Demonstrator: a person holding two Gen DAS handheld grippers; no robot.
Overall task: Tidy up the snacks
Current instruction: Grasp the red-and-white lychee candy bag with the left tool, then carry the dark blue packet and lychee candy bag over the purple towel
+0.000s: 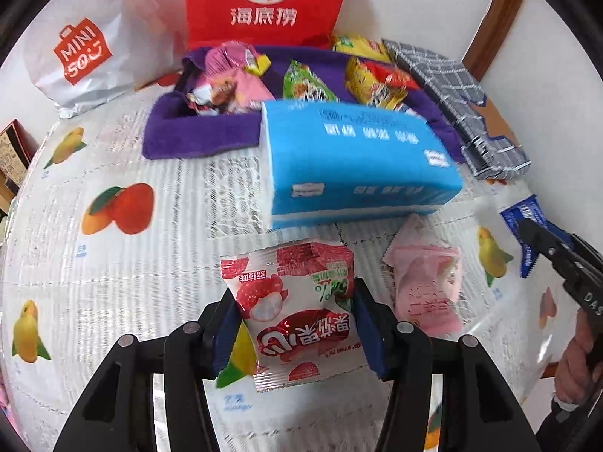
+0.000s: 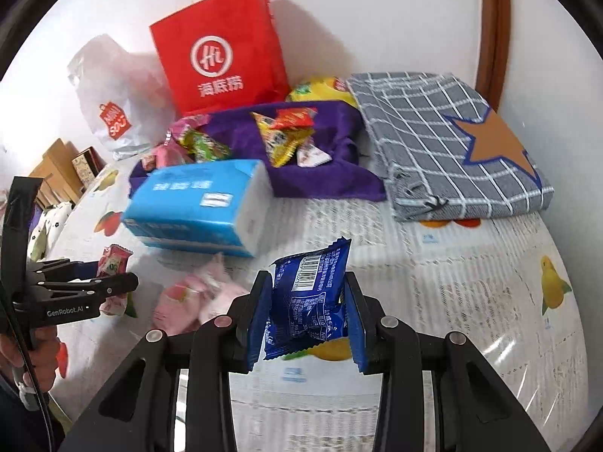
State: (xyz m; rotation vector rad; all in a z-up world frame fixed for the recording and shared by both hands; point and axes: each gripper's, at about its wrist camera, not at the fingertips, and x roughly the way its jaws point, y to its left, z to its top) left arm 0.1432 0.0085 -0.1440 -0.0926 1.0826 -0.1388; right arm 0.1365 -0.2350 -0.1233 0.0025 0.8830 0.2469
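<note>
The left claw (image 1: 297, 324) is clenched on a red-and-white snack packet (image 1: 297, 312), its blue pads pressing the crinkly foil sides; the packet's long axis runs up and away from the claw, print upside down, clear of the tabletop (image 1: 113, 263). The right claw (image 2: 309, 320) grips a glossy blue snack packet (image 2: 311, 301) the same way, barcode side showing, its serrated end pointing to the far side and its body creased between the pads.

Just right of the left claw, a soft pink wrapped snack (image 1: 426, 286) lies flat on the tabletop, which wears a clear ribbed plastic cover printed with fruit. Beyond it sits a blue rectangular tissue pack (image 1: 354, 162), long side running left to right.

Farther off, a purple cloth (image 2: 320, 173) is spread like a tray and holds a loose heap of yellow, green, pink and red packets (image 2: 282, 135). To its right lies a folded grey checked cloth (image 2: 452, 139) with an orange star patch. At the far wall stand a red paper bag (image 2: 222, 52) and, to its left, a white plastic shopping bag (image 1: 90, 49).
</note>
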